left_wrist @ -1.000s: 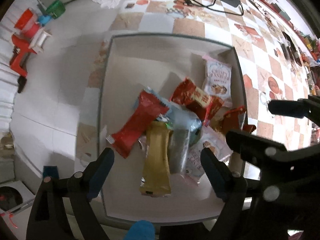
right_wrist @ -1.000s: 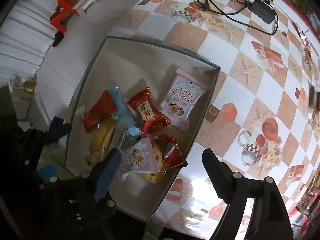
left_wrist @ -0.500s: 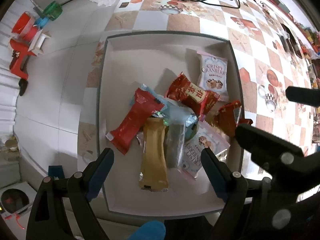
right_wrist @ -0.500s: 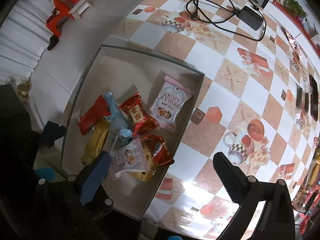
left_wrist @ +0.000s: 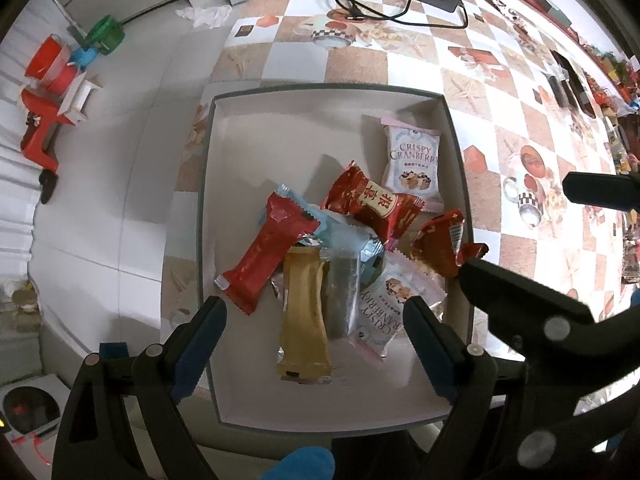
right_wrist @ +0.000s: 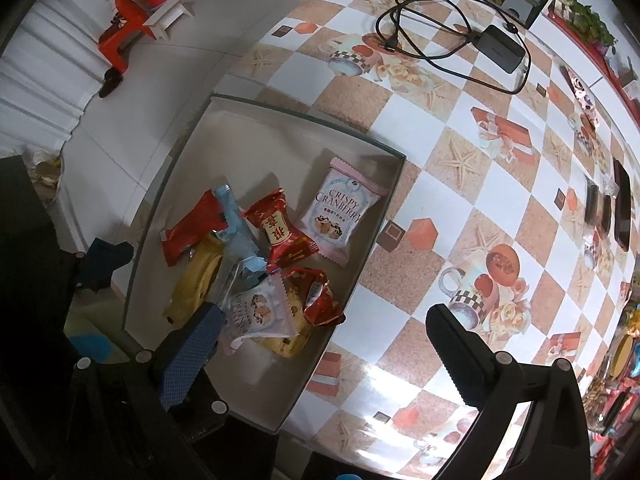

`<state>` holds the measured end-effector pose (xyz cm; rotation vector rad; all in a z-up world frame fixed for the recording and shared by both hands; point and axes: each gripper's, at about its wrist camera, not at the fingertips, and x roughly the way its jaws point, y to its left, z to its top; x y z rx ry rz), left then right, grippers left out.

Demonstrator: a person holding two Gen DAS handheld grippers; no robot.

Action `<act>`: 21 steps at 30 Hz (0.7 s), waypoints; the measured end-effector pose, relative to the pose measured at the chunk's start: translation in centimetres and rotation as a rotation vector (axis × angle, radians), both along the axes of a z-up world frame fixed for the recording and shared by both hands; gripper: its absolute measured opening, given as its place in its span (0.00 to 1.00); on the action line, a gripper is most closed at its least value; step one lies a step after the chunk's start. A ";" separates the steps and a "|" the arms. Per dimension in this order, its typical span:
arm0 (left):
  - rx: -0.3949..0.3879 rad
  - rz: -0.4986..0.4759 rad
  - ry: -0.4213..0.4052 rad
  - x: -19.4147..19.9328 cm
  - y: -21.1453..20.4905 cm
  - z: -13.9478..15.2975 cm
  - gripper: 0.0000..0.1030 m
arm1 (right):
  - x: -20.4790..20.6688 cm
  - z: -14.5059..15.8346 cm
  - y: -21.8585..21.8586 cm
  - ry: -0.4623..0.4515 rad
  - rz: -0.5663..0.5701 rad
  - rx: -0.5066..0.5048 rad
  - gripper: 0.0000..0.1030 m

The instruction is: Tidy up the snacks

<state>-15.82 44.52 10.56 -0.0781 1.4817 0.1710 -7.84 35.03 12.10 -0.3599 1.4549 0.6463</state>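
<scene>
A white open box sits at the edge of a chequered table and holds several snacks. In it lie a long red packet, a gold bar, a light-blue packet, a red packet with gold characters, a crumpled red wrapper and two Crispy Cranberry packets. My left gripper hangs open above the gold bar, pointing down, nothing between its pads. My right gripper stands wide open over the box's near right wall, above the nearer cranberry packet, holding nothing.
A black cable and power adapter lie on the tablecloth beyond the box. Dark phone-like items sit at the table's right side. On the floor to the left stand a red stool and plastic bowls.
The right gripper's jaws have spread wider and it has drawn up and back from the box. The left gripper has barely moved. The snacks lie as before.
</scene>
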 end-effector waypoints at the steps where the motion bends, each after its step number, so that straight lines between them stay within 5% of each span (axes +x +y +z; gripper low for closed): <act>1: 0.000 -0.002 -0.001 0.0 0.1 0.0 0.89 | 0.0 0.0 0.0 0.001 0.001 0.000 1.00; 21: 0.028 -0.012 -0.016 -0.2 -0.3 0.8 0.89 | -0.5 0.5 -0.2 -0.001 0.010 0.003 1.00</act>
